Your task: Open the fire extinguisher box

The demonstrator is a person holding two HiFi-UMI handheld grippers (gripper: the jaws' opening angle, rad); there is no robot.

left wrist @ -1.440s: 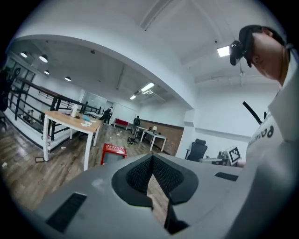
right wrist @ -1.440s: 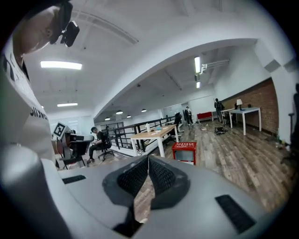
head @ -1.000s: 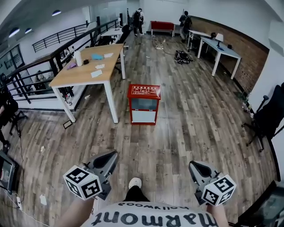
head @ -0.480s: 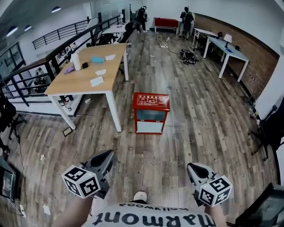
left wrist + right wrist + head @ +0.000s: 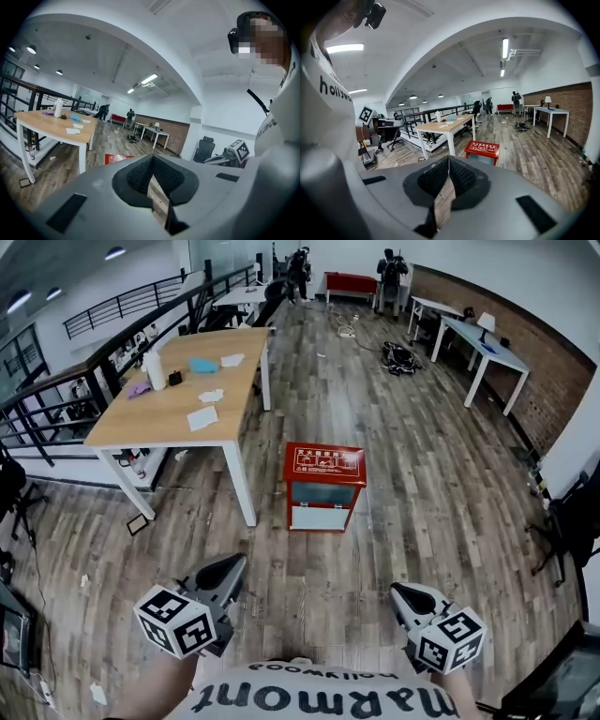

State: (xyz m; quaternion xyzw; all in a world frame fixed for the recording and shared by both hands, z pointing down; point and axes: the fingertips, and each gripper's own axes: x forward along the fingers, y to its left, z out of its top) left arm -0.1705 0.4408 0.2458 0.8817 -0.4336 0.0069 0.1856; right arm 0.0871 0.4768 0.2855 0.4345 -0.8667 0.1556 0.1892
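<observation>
The fire extinguisher box point(image 5: 323, 486) stands upright on the wood-plank floor point(image 5: 431, 512), near the middle of the open floor area. It is just beside the near right leg of the wooden table point(image 5: 164, 413) and is not touching it. The box is red. Its top carries a printed label, too small to read. Its front has a window pane above a white panel and faces the person.

The left gripper point(image 5: 229, 565) is at the lower left of the head view. Its jaws are clenched together, pad against pad, with nothing between them. The right gripper point(image 5: 401, 592) is at the lower right in the same condition: jaws pressed together, nothing grasped. Both grippers point toward the box and are well apart from it, with bare floor between.

On the table top, a white bottle point(image 5: 154, 369) stands near the far left edge. Sheets of paper point(image 5: 202, 418) lie toward the right edge. A bundle of cables point(image 5: 401, 356) lies on the floor beyond the box.
</observation>
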